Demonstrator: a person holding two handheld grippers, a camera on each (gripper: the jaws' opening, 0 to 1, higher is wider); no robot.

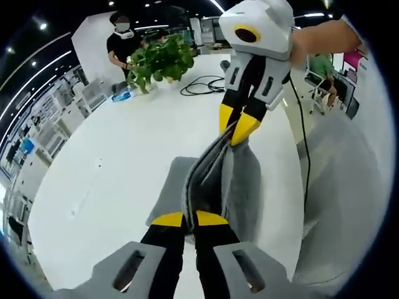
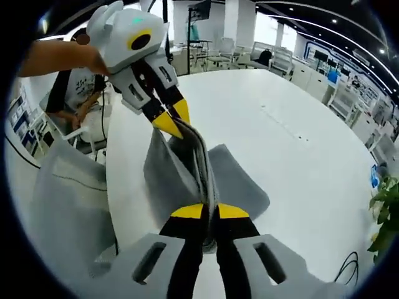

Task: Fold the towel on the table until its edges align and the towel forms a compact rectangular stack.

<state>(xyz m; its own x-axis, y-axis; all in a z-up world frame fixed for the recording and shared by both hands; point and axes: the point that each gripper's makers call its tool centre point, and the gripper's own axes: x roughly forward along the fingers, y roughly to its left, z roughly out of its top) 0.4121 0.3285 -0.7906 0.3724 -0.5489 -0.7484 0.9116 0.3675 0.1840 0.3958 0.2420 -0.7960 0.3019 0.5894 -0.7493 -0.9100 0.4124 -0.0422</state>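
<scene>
A grey towel (image 1: 209, 177) hangs lifted over the white table (image 1: 124, 156), stretched as a folded edge between my two grippers. In the left gripper view my left gripper (image 1: 190, 219) is shut on its near end, and the right gripper (image 1: 235, 131) comes in from above, shut on the far end. In the right gripper view the same towel (image 2: 187, 174) sags onto the table (image 2: 299, 143). There my right gripper (image 2: 210, 212) pinches one end, while the left gripper (image 2: 173, 123) pinches the other. A person's hand holds each gripper.
A potted green plant (image 1: 161, 59) and a black cable (image 1: 202, 86) sit at the table's far end, with a person in black (image 1: 121, 40) behind. Grey chairs (image 2: 68, 205) stand along the table's edge. A black cable (image 1: 302, 134) runs down from the right gripper.
</scene>
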